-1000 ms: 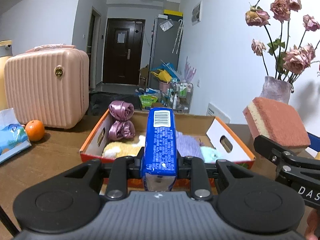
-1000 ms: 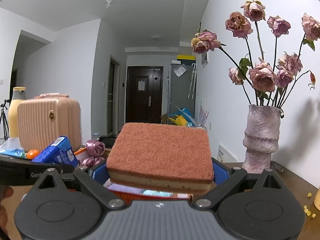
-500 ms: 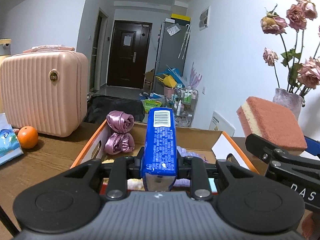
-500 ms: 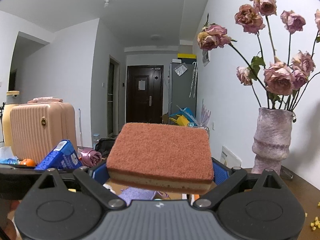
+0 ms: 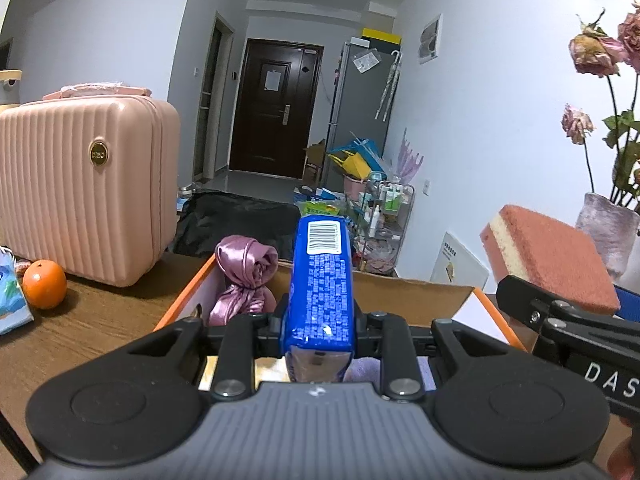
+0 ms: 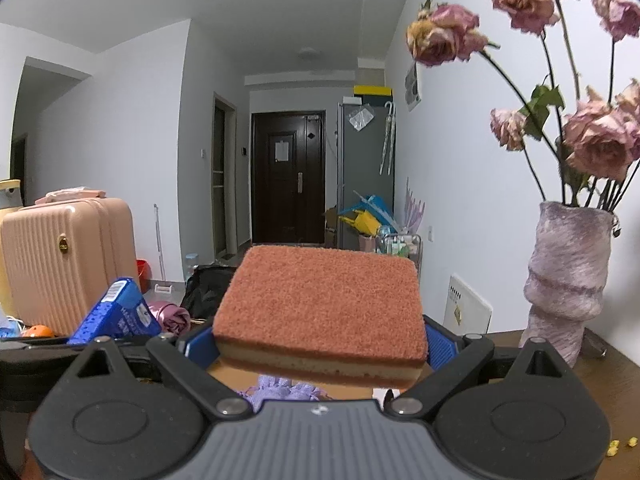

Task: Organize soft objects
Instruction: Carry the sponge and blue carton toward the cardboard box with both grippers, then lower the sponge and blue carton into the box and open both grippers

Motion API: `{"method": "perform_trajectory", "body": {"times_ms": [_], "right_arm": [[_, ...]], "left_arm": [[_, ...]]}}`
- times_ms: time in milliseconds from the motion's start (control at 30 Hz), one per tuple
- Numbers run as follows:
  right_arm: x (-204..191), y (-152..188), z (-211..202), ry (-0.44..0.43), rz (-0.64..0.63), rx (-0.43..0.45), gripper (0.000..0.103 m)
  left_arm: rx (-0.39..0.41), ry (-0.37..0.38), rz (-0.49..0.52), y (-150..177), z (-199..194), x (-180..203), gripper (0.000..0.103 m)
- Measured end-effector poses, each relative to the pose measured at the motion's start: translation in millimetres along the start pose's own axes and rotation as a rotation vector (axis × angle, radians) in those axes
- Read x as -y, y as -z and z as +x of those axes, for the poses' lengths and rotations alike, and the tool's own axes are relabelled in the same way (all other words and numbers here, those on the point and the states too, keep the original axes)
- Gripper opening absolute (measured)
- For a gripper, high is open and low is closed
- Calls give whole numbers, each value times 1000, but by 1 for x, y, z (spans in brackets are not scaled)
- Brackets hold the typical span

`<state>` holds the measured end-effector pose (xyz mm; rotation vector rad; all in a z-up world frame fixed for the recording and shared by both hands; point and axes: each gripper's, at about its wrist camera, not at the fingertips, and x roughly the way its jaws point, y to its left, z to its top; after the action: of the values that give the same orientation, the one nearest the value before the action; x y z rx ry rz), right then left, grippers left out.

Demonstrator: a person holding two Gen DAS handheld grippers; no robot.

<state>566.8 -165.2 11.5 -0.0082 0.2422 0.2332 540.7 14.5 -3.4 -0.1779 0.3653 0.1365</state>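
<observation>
The cardboard box with the orange rim sits on the wooden table right in front of me, and it already holds soft things: a knotted pink satin cloth stands against its left wall, and something knitted and lilac lies on the floor of the box below my right gripper. So I judge the sorting well under way but not finished, because both of my hands are loaded and nothing I carry is in the box yet.

My left gripper is closed tight on a blue tissue pack, which stands on edge between the fingers with its barcode end pointing away from me, above the near edge of the box. My right gripper is clamped on a kitchen sponge, rust-red scouring face up and yellow foam beneath, held level over the box. Both still have to be lowered in and let go.

Most of the box floor is hidden behind my own gripper bodies, so I cannot tell how much room is left. Left of the box, an orange lies near a pink suitcase, and a tissue packet is cut off by the frame edge. Whether more soft things wait there I cannot make out.
</observation>
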Motion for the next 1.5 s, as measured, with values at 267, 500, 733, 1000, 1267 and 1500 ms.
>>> {"method": "perform_trajectory", "body": {"times_ms": [267, 500, 733, 1000, 1267, 1500], "right_arm": [[-1, -7, 29, 3, -8, -56, 98], [1, -9, 58, -11, 1, -121, 98], [1, -5, 82, -17, 2, -174, 98], [-4, 7, 98, -14, -19, -225, 98], [-5, 13, 104, -3, -15, -244, 98], [-4, 14, 110, 4, 7, -256, 99]], "left_arm": [[-1, -28, -10, -8, 23, -1, 25], [-12, -56, -11, -11, 43, -2, 25], [-37, -96, -14, -10, 61, -3, 25], [-63, -136, 0, -5, 75, -3, 25], [-68, -150, 4, -4, 78, -5, 25], [-60, -174, 6, -3, 80, -5, 39]]}}
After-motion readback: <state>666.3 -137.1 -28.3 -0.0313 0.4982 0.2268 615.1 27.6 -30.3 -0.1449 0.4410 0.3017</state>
